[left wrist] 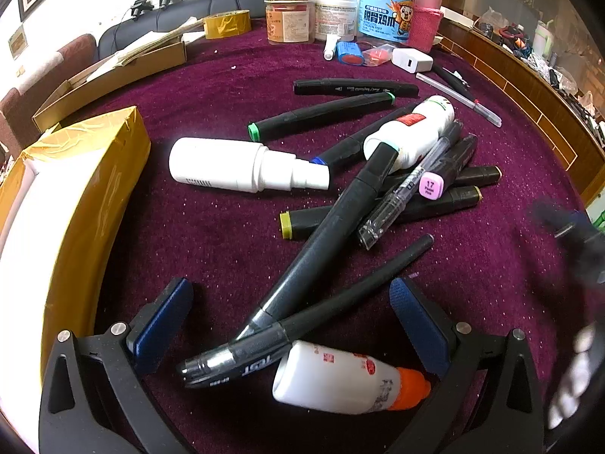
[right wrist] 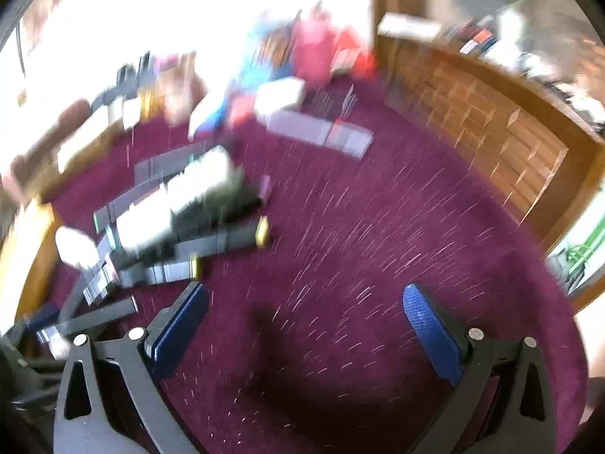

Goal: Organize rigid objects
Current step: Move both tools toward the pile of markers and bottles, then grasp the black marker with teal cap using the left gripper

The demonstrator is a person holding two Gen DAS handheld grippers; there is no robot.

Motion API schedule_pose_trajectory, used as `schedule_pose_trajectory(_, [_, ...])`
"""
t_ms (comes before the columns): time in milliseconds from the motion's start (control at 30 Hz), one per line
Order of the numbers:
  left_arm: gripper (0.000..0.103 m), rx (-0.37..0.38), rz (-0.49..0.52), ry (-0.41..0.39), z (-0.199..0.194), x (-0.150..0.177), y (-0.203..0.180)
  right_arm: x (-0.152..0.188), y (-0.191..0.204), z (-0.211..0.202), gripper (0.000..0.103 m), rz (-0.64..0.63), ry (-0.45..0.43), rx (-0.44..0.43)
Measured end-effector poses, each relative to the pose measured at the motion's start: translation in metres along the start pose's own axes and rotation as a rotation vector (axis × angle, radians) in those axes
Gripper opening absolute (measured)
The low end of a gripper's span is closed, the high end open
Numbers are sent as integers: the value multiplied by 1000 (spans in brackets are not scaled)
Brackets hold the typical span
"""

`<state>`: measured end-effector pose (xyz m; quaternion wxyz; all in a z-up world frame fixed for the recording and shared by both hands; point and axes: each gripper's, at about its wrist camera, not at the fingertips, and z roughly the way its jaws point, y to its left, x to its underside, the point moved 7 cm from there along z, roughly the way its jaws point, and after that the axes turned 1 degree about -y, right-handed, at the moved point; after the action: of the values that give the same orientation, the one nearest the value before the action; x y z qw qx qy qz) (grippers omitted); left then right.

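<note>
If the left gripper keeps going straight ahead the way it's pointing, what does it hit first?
Probably the white bottle with the orange cap, lying between the open left gripper fingers, beside a black pen; depth is uncertain.

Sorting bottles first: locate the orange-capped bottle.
In the left wrist view, the orange-capped bottle lies on its side between the open left claw's fingers, beside a black pen.

My right wrist view is smeared throughout: the pile of markers reads only as streaks. In my left wrist view, a dark blurred shape at the right edge is unidentifiable.
</note>
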<state>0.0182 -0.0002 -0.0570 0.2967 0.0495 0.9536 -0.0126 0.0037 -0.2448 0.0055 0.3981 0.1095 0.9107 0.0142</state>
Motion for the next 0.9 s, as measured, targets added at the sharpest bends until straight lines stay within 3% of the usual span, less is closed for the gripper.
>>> schedule_pose_trajectory(67, [103,-6,0,-2,0,0,0,-18,-13,-22,101,67,-163,-10])
schedule_pose_trajectory(100, [103,-7,0,-2,0,0,0,-28,-17,-24,102,93,-188,-31])
schedule_pose_trajectory(167, [103,-4,0,-1,0,-1,0,-43,-18,-4,101,102,-117,-40])
schedule_pose_trajectory(233, [103,16,4,4,-1,0,1,-51,-21,14,101,120,-108,-13])
schedule_pose_trajectory(300, [103,65,2,23,-7,3,1,-50,-23,31,97,130,-92,21])
schedule_pose_trajectory(367, [103,161,-35,15,-22,2,5,-41,-28,38,97,162,-81,1])
schedule_pose_trajectory(400, [103,175,-37,-2,-27,-1,6,-41,-31,41,97,174,-70,-15])
schedule_pose_trajectory(500, [103,159,12,-61,-37,-23,6,-41,-40,36,97,178,-99,-12])
schedule_pose_trajectory(567, [103,151,23,-75,-33,-42,4,-36,-39,42,97,174,-72,-15])
schedule_pose_trajectory(733, [74,266,37,-30,-2,-84,-24,-32,-37,48,97,162,-39,-21])
schedule_pose_trajectory(900, [73,241,126,-22,23,-104,-60,-31,-36,48,97,152,-33,-14])
